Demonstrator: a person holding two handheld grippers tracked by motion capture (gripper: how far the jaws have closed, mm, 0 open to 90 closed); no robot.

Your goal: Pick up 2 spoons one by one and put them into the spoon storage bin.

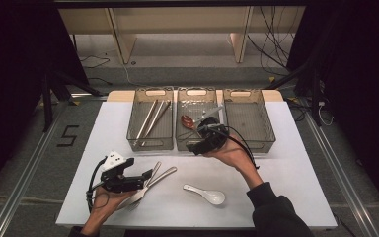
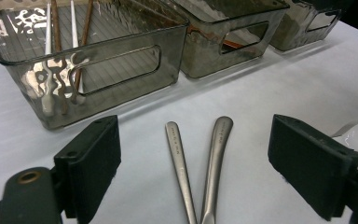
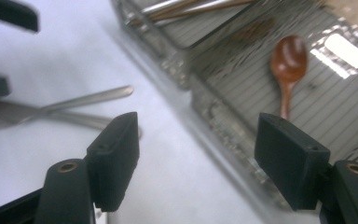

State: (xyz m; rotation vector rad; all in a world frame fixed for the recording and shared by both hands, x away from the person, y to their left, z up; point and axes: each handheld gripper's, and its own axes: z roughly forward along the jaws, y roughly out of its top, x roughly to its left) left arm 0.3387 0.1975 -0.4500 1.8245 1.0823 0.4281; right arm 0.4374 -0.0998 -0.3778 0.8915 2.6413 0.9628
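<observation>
Two metal utensils [image 1: 160,175] lie crossed on the white table [image 1: 286,182], handles pointing at the bins. My left gripper [image 1: 147,178] rests at the table's front left, open, its jaws either side of those handles [image 2: 179,158] without touching them. A white ceramic spoon [image 1: 206,193] lies to the right of them. My right gripper [image 1: 193,147] hovers at the front wall of the middle bin [image 1: 196,91], open with nothing between its jaws [image 3: 196,163]. A brown spoon [image 3: 289,60] lies inside that bin.
Three smoky plastic bins stand in a row at the table's far side. The left bin [image 1: 150,143] holds several chopsticks [image 1: 150,118]; the right bin [image 1: 249,116] looks bare. Cables and wooden furniture legs sit on the floor beyond the table.
</observation>
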